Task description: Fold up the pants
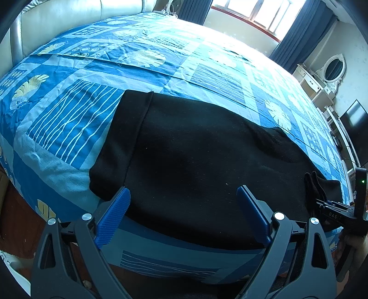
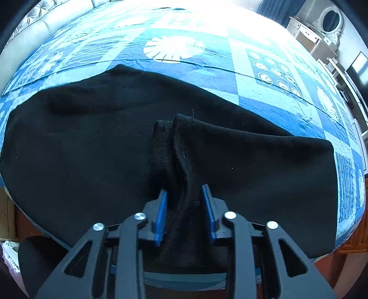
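Note:
Black pants lie spread flat across the near side of a bed with a blue patterned cover. My left gripper hovers over their near edge, open, nothing between its blue pads. In the right wrist view the pants fill the middle, and a bunched hem fold rises from them. My right gripper points steeply down, its pads pressed on that fold from both sides. The same lifted cloth shows at the right edge of the left wrist view.
A padded pale headboard stands at the far left. A white dresser with an oval mirror and a dark screen line the right wall. Reddish floor shows below the bed's front edge. Windows with blue curtains are behind.

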